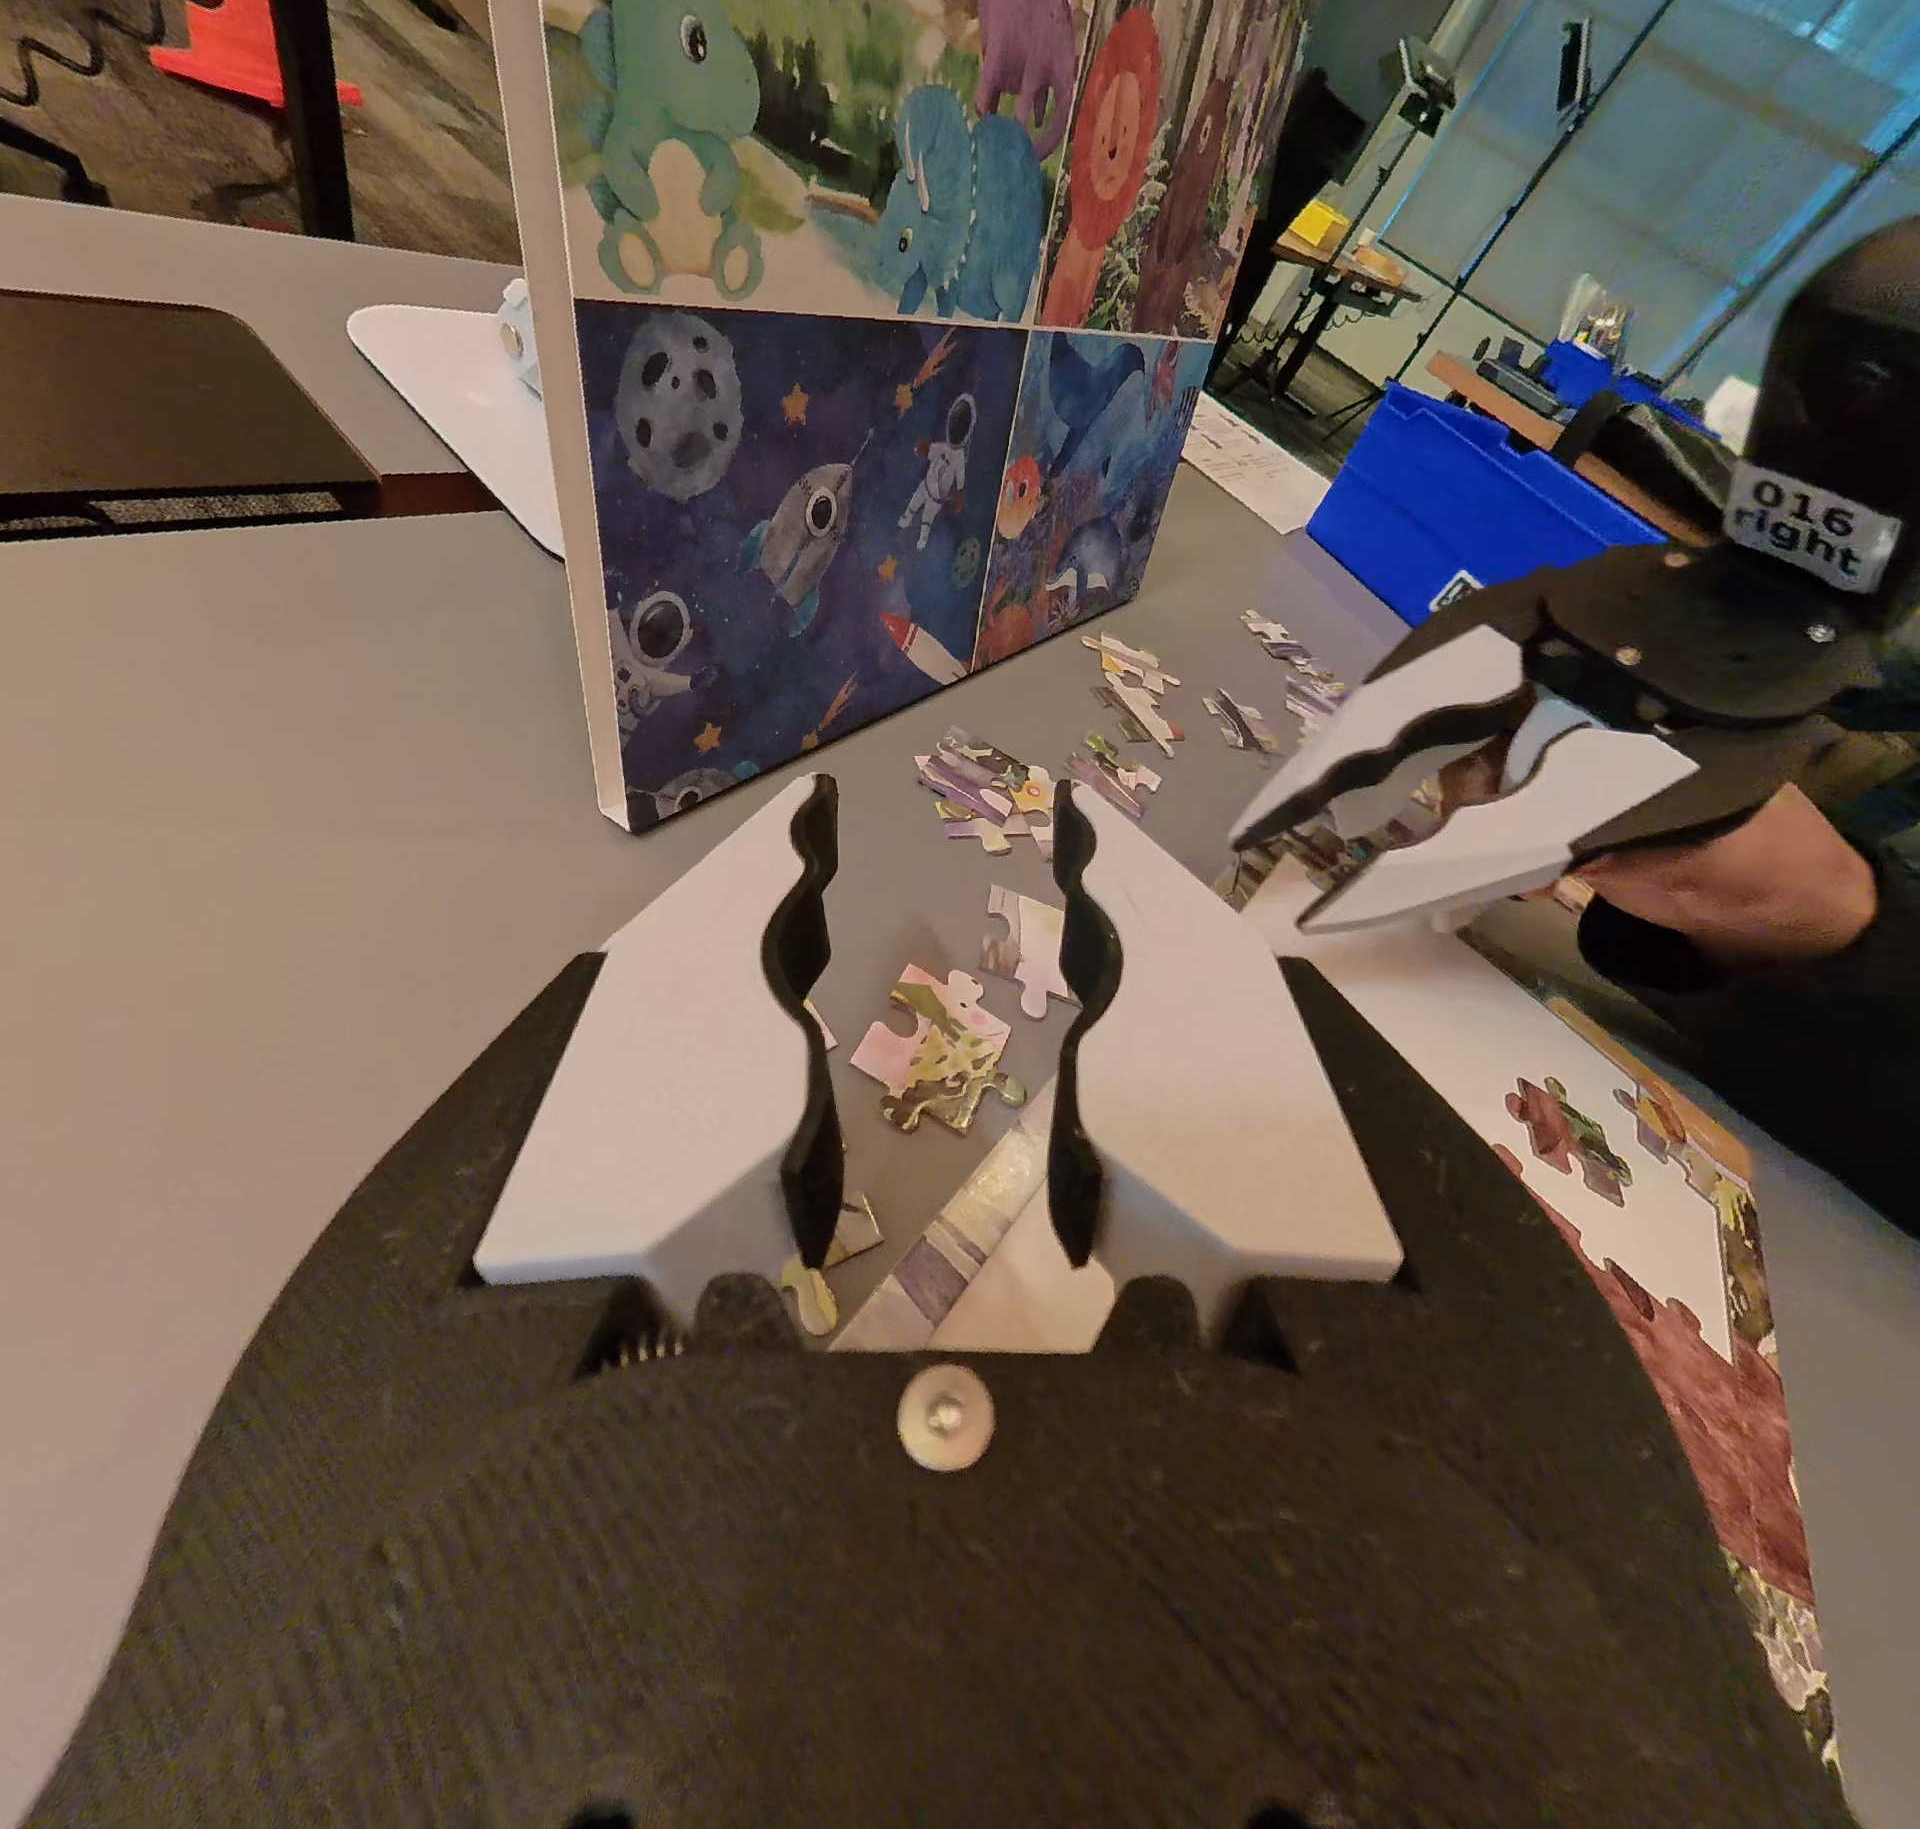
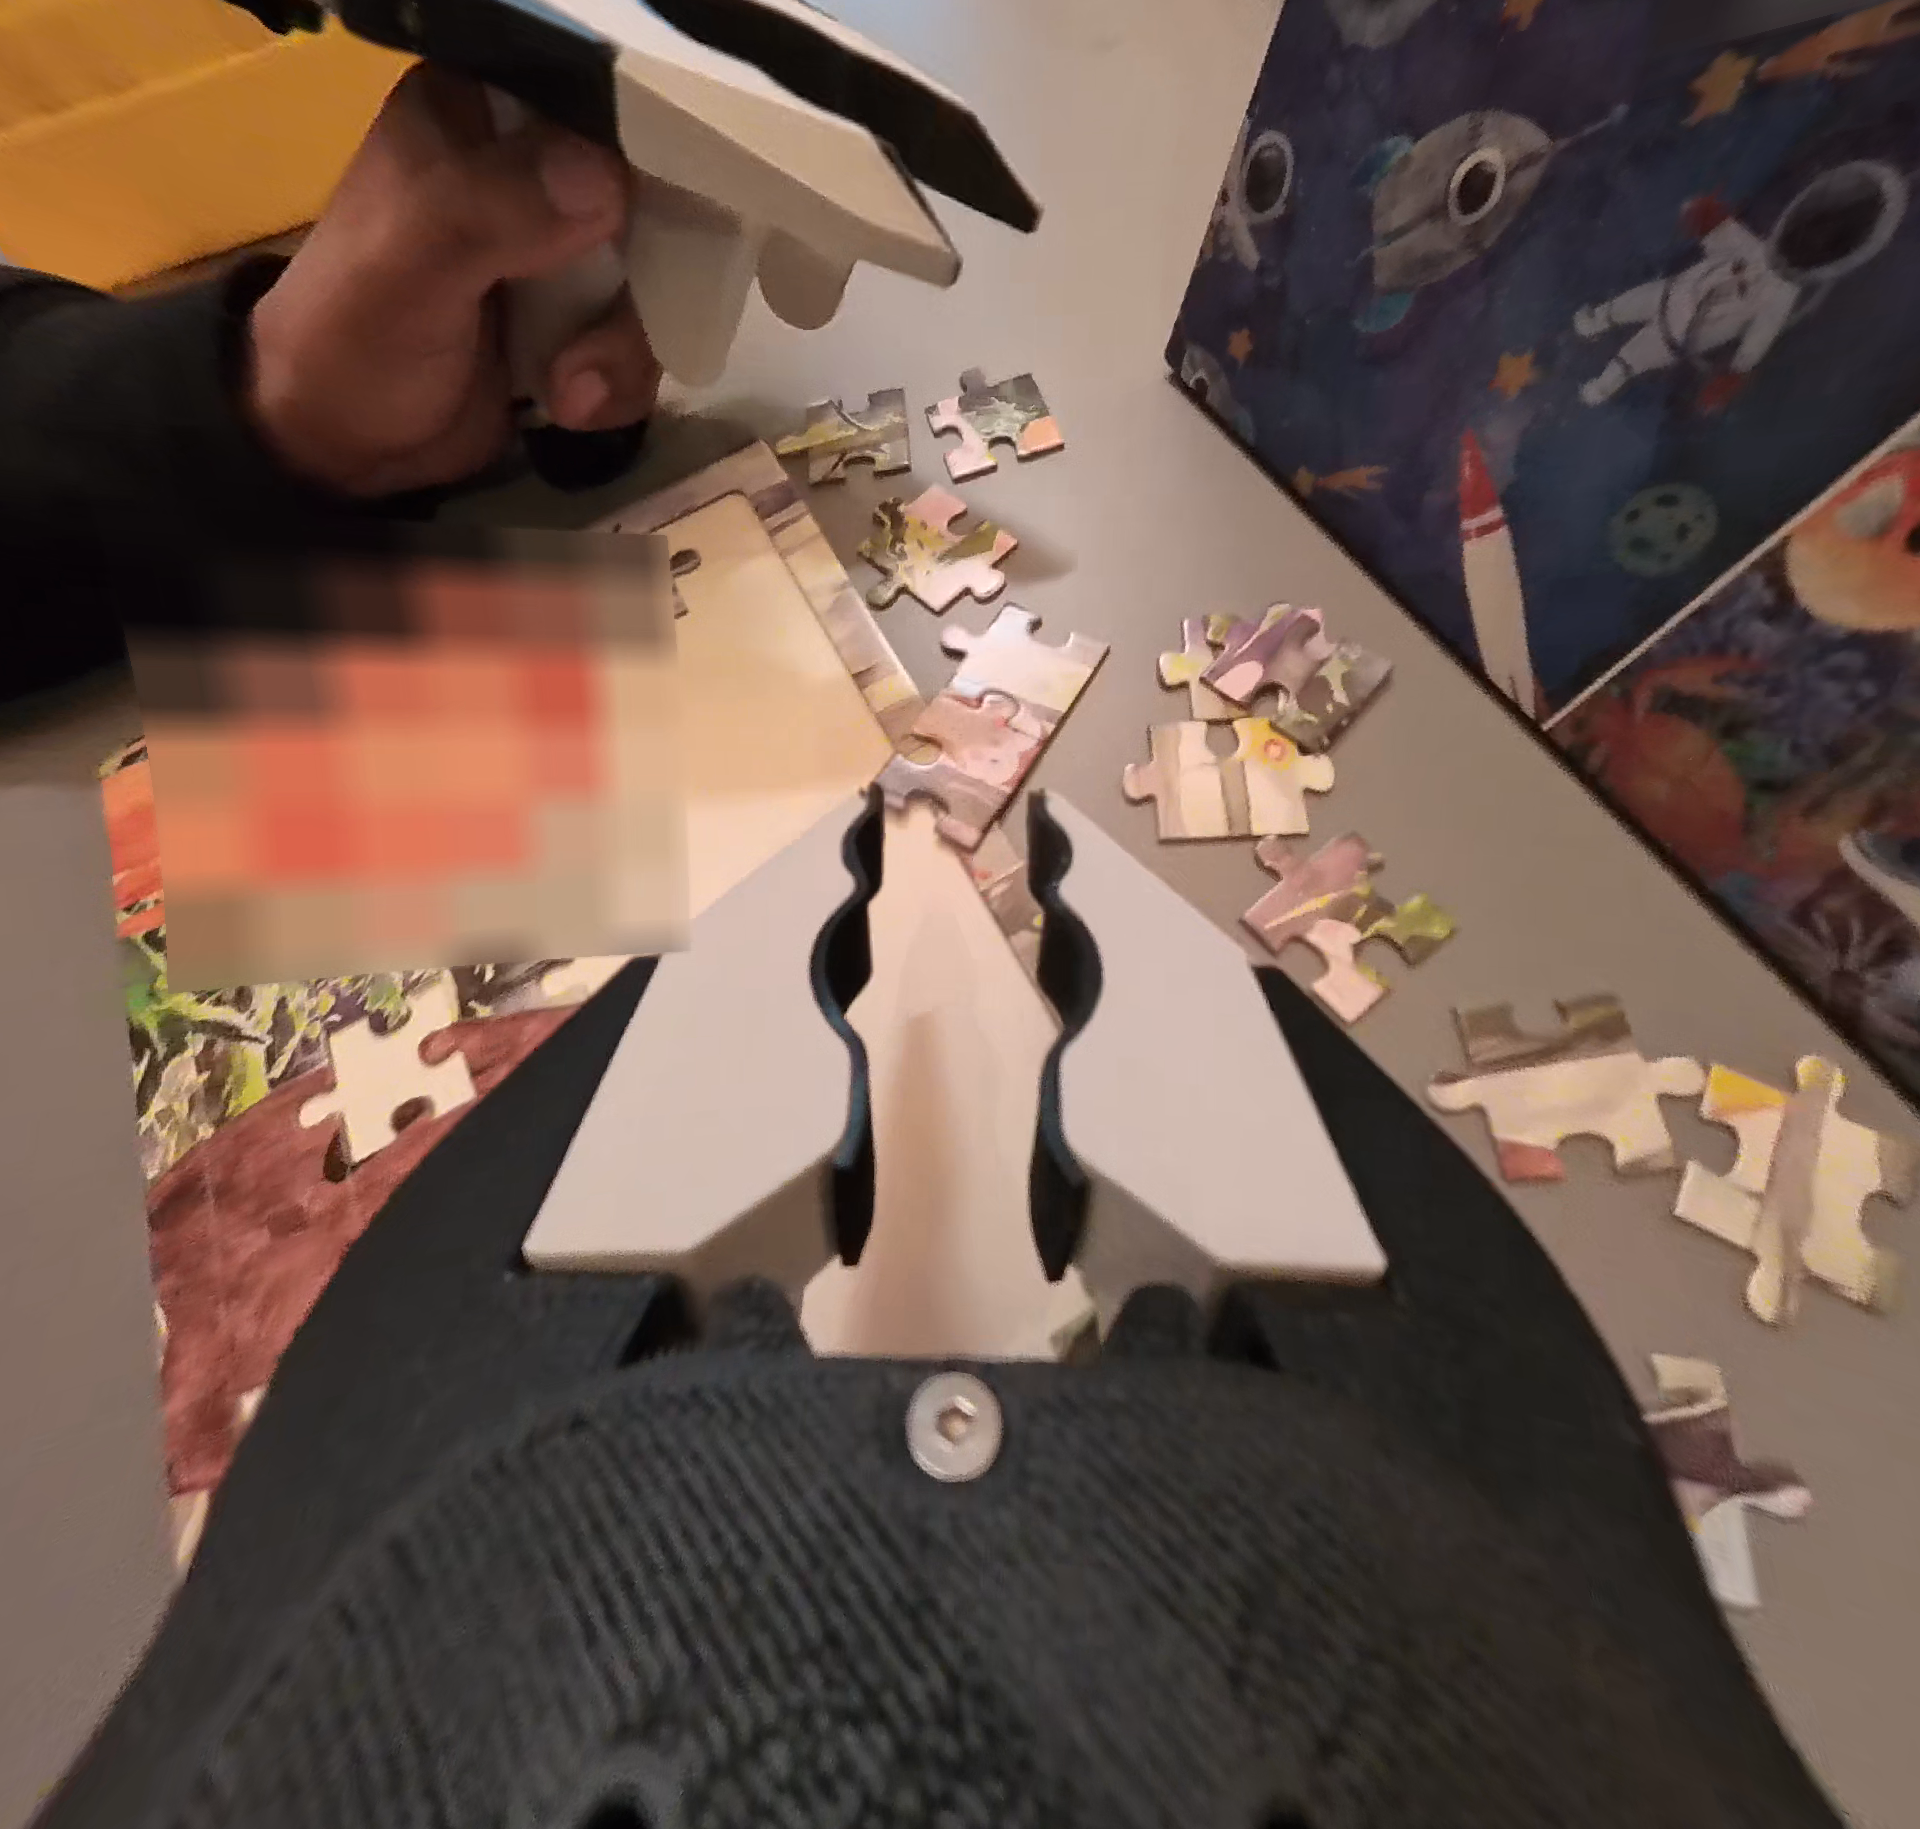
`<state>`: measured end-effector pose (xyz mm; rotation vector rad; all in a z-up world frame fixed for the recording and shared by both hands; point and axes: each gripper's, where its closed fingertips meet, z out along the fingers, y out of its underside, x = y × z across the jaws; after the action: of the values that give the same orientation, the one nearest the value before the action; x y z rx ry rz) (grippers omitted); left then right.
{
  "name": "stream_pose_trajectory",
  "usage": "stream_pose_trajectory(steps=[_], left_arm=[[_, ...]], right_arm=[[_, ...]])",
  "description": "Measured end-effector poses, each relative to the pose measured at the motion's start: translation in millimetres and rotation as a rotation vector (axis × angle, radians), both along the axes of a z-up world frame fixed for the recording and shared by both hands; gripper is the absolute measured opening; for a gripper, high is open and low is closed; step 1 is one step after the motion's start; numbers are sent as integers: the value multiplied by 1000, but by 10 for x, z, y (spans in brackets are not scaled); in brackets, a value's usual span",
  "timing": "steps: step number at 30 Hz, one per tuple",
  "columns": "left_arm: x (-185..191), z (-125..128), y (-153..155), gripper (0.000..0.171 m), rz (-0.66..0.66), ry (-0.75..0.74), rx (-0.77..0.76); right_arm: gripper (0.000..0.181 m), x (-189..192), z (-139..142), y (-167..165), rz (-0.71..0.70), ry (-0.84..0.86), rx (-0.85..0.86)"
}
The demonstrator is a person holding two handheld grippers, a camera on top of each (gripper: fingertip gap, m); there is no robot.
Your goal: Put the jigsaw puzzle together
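Note:
My left gripper [image 1: 943, 800] is open and empty above the grey table. A pink-and-green puzzle piece [image 1: 940, 1047] lies on the table between its fingers. A pale piece [image 1: 1023, 938] lies just beyond. My right gripper [image 2: 956, 808] is open, low over the white puzzle tray [image 2: 748, 657]. A joined pair of pieces [image 2: 997, 719] rests on the tray's edge just ahead of its tips. It also shows in the left wrist view [image 1: 1273, 880]. The tray [image 1: 1403, 1010] holds a part-built maroon and green area [image 1: 1714, 1395]. Several loose pieces [image 2: 1226, 771] lie scattered.
The puzzle box [image 1: 831, 377] with its picture panels stands upright behind the pieces, on a white stand base [image 1: 447, 397]. A blue bin [image 1: 1455, 491] sits beyond the table's far edge. A dark flat object [image 1: 156, 397] lies at the left. The left gripper [image 2: 831, 221] hovers at upper left. One gripper's finger ends stand about 12 cm off the other's. From my left tips it is roughly 25 cm to the white stand base [image 1: 447, 397]; from my right, 30 cm.

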<state>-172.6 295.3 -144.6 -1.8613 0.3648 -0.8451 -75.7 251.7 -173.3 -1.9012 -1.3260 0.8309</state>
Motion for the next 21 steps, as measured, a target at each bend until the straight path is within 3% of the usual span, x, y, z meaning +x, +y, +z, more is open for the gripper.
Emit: stream_pose_trajectory(steps=[5,10,21], left_arm=[[6,-11,3,40,-3,3,-6],[8,-11,3,40,-3,5,-6],[11,-29,10,38,0,14,-14]], right_arm=[[31,-29,68,-56,0,41,6],[39,-48,-114,-26,-24,-51,69],[42,-109,-170,-15,-44,-75,110]])
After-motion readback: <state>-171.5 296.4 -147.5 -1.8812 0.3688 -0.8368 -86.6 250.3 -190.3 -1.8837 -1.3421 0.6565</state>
